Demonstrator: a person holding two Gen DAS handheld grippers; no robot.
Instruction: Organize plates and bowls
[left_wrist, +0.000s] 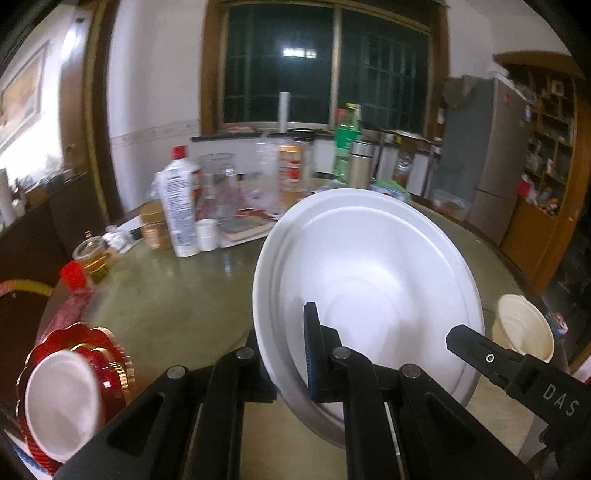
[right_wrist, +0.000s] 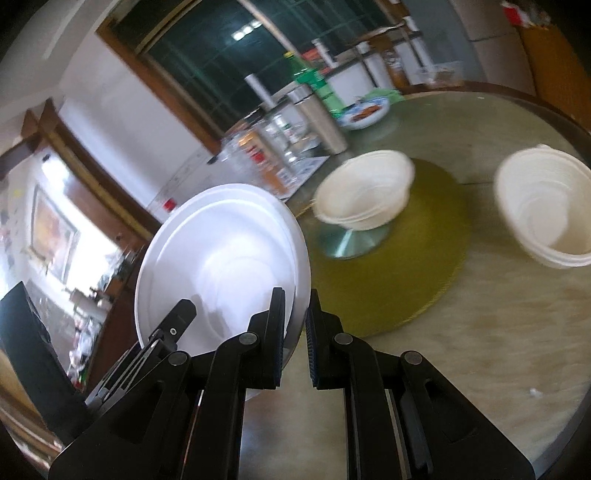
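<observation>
Dim kitchen-like room, dark barred window (left_wrist: 328, 66) behind, round green-grey table (left_wrist: 177, 295) in front. Along the table's far edge, a crowd of containers: white bottle with red cap (left_wrist: 179, 206), clear jug (left_wrist: 218, 184), green bottle (left_wrist: 347, 144), steel flask (left_wrist: 360, 164). At the near left edge, a white bowl (left_wrist: 61, 402) sitting in a red and gold scalloped dish (left_wrist: 107, 350).

White plate (left_wrist: 369, 280) off the table and tilted nearly on edge, its hollow face toward both cameras. Left gripper (left_wrist: 284, 354) clamped shut on the plate's lower left rim (one blue-padded finger (left_wrist: 309, 354) inside the hollow, the other behind the plate). Right gripper (right_wrist: 297, 339) likewise pinched on the rim at the opposite side, one finger each side of the thin edge. Each gripper's black body visible in the other's view.

Seen from the right wrist: yellow-green round mat (right_wrist: 417, 266) near the table's middle, on it a stack of cream bowls (right_wrist: 364, 192) perched tilted on a shiny disc (right_wrist: 351, 240). A second stack of cream bowls (right_wrist: 546, 206) toward the right edge of the table, off the mat. Patterned dish with food (right_wrist: 364, 110) by the far edge, beside the flask. Motion blur on the bowls, fine detail unreadable.
</observation>
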